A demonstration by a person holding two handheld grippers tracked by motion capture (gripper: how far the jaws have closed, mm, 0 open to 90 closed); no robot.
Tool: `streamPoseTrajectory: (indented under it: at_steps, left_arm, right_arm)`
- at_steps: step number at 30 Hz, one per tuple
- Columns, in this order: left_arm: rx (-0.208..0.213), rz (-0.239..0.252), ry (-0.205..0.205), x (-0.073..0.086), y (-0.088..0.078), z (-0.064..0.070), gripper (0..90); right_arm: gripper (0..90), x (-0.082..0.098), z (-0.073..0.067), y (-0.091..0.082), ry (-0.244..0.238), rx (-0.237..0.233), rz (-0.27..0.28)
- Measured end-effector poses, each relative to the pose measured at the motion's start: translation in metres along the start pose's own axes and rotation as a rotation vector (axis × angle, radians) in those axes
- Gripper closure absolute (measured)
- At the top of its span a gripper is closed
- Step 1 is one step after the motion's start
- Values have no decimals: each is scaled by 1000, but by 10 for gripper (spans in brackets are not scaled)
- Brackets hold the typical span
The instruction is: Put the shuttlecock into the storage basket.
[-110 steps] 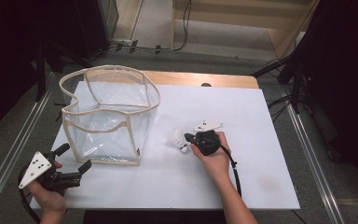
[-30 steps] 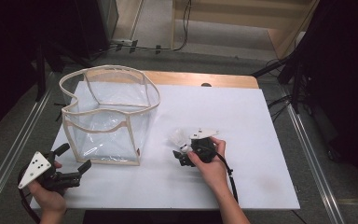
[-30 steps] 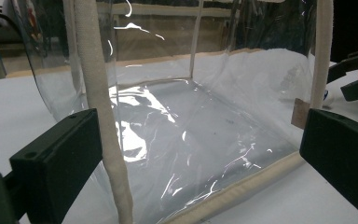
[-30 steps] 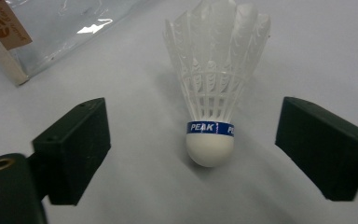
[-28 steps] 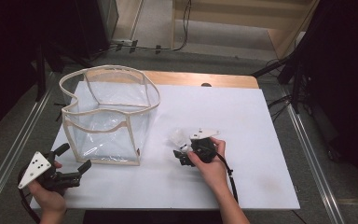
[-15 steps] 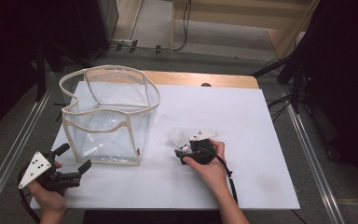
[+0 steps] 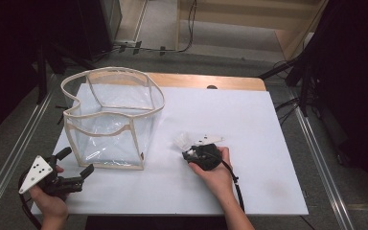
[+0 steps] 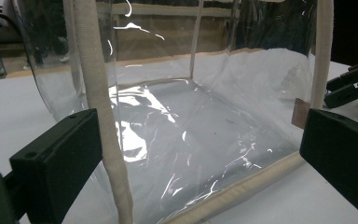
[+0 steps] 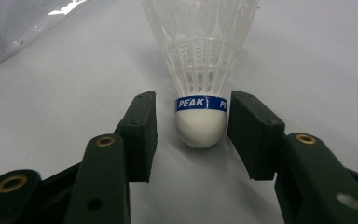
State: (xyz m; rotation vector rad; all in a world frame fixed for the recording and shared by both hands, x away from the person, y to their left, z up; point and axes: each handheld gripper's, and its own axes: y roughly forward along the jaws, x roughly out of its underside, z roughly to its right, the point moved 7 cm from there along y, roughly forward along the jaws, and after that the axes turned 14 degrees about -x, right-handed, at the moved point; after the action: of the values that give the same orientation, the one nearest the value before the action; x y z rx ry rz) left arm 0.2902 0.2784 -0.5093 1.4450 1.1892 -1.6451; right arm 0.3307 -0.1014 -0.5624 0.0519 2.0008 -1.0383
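Note:
A white plastic shuttlecock [image 9: 200, 126] with a blue PEAK band lies on the white table [image 7: 249, 120], its cork pointing at my right gripper [image 9: 193, 100]. That gripper's jaws have just been closing and now stand on either side of the cork, with a gap still on the left side. In the high view the shuttlecock [image 7: 182, 140] lies just beyond the right gripper [image 7: 191, 154]. My left gripper [image 7: 78, 160] rests at the table's near left corner, open. In its own view the left gripper [image 8: 198, 121] faces the clear bag [image 8: 191, 140].
The clear plastic bag [image 7: 110, 120] with beige trim stands open-topped on the table's left half. A cable trails from the right gripper toward the near edge. Metal rails run along both sides of the table.
The right gripper's jaws have narrowed around the shuttlecock's cork. The left hand has stayed where it was.

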Motion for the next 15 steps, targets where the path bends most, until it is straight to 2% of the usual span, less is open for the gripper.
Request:
streamPoseTrajectory:
  at_steps: [3,6,9,15]
  left_arm:
    - [0,0,0,0,0,0,0]
    - [-1,0,-1,0,0,0,0]
    - [-1,0,0,0,0,0,0]
    - [-1,0,-1,0,0,0,0]
  right_arm:
    - [533,1,0,1,-7,8,-6]
    - [622,1,1,1,-9,14,-9]
    - [627,1,1,1,6,2,-7]
    - [628,-1,1,-2,-1,2,9]
